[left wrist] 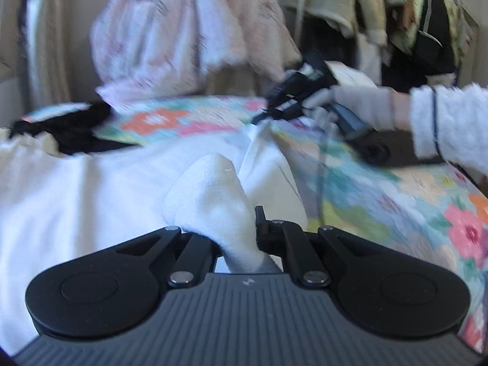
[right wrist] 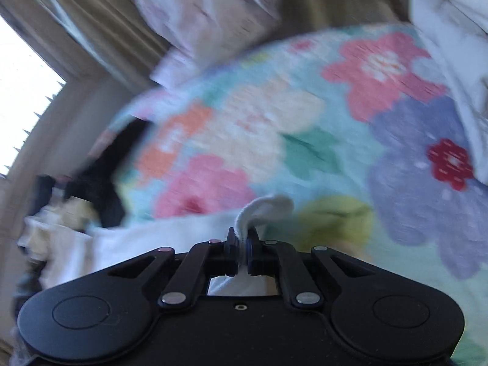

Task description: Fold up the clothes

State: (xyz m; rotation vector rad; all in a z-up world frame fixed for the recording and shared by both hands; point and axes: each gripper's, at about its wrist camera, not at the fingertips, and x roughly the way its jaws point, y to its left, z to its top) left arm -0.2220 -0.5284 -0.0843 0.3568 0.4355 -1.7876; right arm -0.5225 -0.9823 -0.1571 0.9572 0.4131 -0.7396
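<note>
Floral quilt (right wrist: 350, 128), pinched fluffy white garment (left wrist: 210, 195)

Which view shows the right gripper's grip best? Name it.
Right wrist view: right gripper is shut on a fold of the white garment, close up. Left wrist view shows it small, blurred, far across the floral blanket.

fluffy white cloth garment (left wrist: 210, 195), matt black plastic left gripper (left wrist: 244, 238), soft floral bedspread (left wrist: 381, 201).
</note>
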